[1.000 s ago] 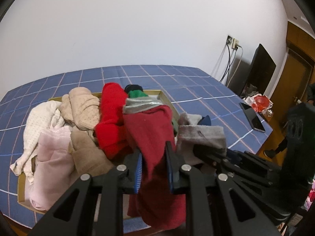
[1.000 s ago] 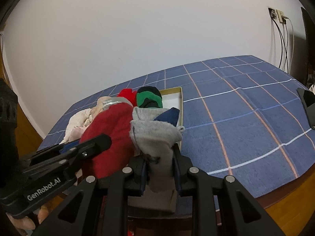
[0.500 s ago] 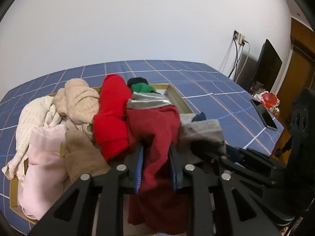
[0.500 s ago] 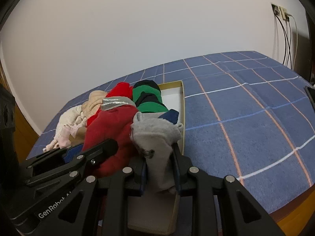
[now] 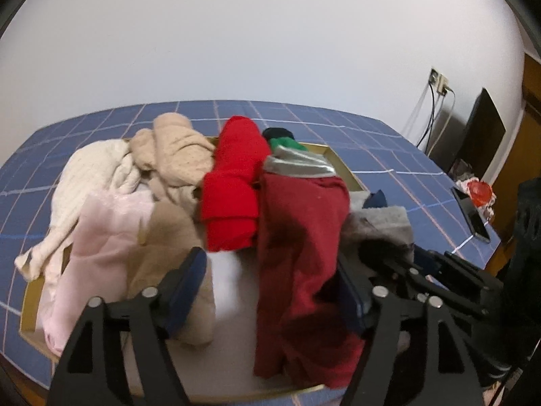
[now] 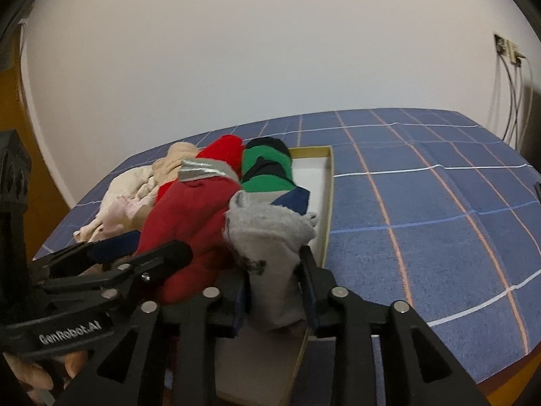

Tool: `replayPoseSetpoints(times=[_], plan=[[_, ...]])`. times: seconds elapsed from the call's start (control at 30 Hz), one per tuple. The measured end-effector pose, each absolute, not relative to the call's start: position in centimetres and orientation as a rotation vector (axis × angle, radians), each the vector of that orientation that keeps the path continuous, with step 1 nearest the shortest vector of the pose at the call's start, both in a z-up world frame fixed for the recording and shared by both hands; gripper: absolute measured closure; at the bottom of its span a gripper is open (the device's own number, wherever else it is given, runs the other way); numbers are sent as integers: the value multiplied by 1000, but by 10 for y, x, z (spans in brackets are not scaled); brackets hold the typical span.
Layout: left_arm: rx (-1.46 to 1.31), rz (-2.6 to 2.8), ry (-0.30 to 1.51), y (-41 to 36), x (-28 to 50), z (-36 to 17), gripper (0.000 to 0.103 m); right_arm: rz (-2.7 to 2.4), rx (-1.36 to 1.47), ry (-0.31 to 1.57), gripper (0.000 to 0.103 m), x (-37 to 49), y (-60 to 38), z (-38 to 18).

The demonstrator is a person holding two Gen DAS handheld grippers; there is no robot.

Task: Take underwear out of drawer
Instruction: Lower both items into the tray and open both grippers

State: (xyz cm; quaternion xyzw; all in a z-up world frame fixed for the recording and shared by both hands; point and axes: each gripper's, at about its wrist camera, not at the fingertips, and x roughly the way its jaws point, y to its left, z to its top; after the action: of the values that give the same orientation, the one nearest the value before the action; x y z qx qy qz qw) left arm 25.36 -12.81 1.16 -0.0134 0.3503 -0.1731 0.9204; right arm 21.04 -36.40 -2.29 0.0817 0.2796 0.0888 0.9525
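Left wrist view. The left gripper (image 5: 270, 291) has its jaws spread wide and opening. The dark red garment (image 5: 301, 247) hangs between them: its right edge lies against the right finger, and the left finger (image 5: 187, 280) stands clear of it. A grey band (image 5: 297, 165) tops this garment. Behind it, in the shallow tray (image 5: 348, 176), lie a bright red roll (image 5: 233, 189), a tan knit (image 5: 175, 155), a cream knit (image 5: 91, 182), a pink piece (image 5: 101, 253) and a green-and-black roll (image 5: 282, 138). The pink and cream pieces spill over the tray's left rim. The tray rests on a blue checked cloth (image 5: 389, 149). A phone (image 5: 473, 213) lies near the cloth's right edge. The right gripper (image 5: 405, 260) shows at lower right, against the grey piece (image 5: 382, 220).

Right wrist view. The right gripper (image 6: 274, 280) has its jaws opening, only narrowly apart. The grey piece (image 6: 270, 240) stands between them. The right pad seems to touch the fabric; whether it is still pinched I cannot tell. A navy flap (image 6: 294, 199) shows at its top. The grey piece sits at the tray's (image 6: 329, 186) right side, just beside the dark red garment (image 6: 192, 220). The green-and-black roll (image 6: 267, 169) lies behind both. The left gripper (image 6: 135, 247) reaches in from the left, one finger lying against the dark red garment. A hand (image 6: 30, 375) shows at the lower left corner.
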Motion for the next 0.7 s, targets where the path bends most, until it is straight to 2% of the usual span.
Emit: replayPoseSetpoints(times=[0.1, 0.23, 0.4, 0.7], plan=[[-22, -325, 715, -121, 246, 15, 20, 199, 167, 596, 62, 207, -361, -21], [-1, -258, 675, -111, 234, 22, 1, 239, 209, 614, 52, 198, -362, -20], [-19, -244, 658, -100, 223, 29, 0, 242, 242, 598, 42, 185, -360, -15], [-4, -231, 651, -96, 210, 32, 0, 206, 246, 572, 41, 164, -358, -12]])
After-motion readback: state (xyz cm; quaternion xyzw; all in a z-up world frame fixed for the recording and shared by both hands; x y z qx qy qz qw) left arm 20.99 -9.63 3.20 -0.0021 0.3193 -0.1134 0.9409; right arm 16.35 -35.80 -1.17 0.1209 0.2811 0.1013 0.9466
